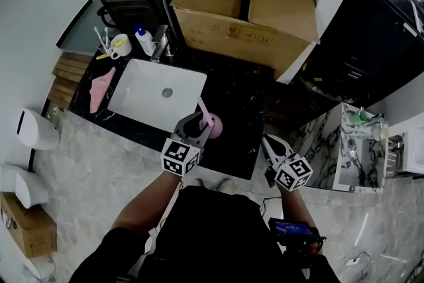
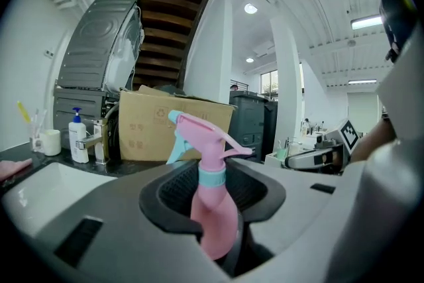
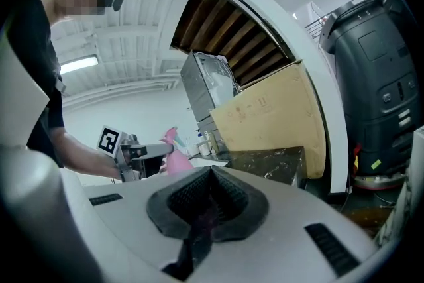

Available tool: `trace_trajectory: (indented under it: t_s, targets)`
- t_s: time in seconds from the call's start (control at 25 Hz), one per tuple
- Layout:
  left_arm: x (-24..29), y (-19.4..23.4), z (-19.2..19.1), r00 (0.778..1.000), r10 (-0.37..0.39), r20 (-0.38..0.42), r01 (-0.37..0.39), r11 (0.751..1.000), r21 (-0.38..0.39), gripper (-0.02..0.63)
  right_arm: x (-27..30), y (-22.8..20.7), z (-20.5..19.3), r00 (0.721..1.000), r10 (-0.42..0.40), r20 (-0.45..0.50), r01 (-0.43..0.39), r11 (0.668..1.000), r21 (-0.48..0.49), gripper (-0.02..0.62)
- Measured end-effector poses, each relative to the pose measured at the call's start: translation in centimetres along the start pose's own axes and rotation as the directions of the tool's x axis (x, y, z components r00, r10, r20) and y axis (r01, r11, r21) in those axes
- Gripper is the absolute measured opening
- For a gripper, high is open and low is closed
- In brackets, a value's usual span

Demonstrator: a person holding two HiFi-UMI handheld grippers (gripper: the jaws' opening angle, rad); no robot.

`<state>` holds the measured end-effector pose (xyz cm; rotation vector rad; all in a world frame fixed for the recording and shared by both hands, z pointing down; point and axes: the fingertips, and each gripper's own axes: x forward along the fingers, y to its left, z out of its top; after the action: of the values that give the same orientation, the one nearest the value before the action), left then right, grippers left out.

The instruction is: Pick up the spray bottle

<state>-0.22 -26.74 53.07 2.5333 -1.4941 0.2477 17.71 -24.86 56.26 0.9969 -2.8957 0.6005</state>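
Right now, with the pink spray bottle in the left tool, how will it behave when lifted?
The spray bottle looks like plastic, so probably light and fairly stiff. Its smooth, rounded body may twist in the left tool. The trigger head sits above the grip, so it may tip slightly.

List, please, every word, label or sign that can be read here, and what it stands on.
Cardboard box: faint print and a recycling sign, too blurred to read.
Pump bottle: label too small to read.
Left gripper and right gripper: square markers only, no words.
Spray bottle: no print shows.
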Motion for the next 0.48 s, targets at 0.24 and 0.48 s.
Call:
trace_trajectory:
  t_s: [0.24, 0.48]
  targets:
    - [-2.0, 0.6, 0.2, 0.999, 0.036, 0.018, -0.036, 0.999, -0.021, 0.135, 0.6, 1.4, 0.1, 0.999, 0.029, -0.012, -0.030, 0.999, -0.015, 0.026]
    - [-5.4, 2.4, 0.1, 0.998, 0.063, 0.027, -0.062, 0.997, -0.039, 0.135, 2.8, 3.3, 0.2, 0.999, 0.042, -0.009, -0.042, 0.999, -0.021, 0.026]
